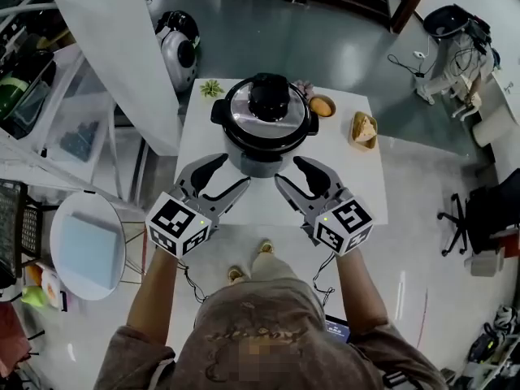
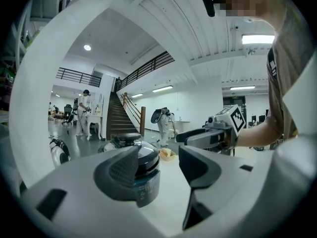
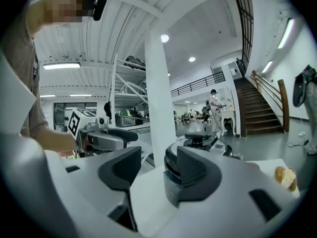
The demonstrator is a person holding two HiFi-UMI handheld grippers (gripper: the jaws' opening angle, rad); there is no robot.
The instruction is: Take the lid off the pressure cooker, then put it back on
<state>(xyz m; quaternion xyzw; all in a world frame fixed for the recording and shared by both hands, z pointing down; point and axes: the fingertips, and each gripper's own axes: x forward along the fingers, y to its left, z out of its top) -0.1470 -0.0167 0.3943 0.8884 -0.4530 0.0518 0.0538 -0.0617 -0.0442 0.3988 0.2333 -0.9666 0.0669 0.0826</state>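
One white rectangular desk (image 1: 361,189) carries everything; the person's body cuts off its near edge. Near the middle of its far edge stands the round pressure cooker (image 1: 258,162), a dark grey drum with black side handles. A panel on its front wall bears print too small to read. Its domed lid (image 1: 242,119), shiny steel with a black centre knob, sits on the pot. The left gripper (image 1: 234,171) and right gripper (image 1: 288,170), pale grey with ribbed black pads, hang just beside the cooker's near side, jaws apart with nothing between them. Each carries a cube of black-and-white square markers. Toward the far right corner lie a woven bowl (image 1: 364,128) of yellowish food and a small orange round thing (image 1: 322,105), too small to identify.
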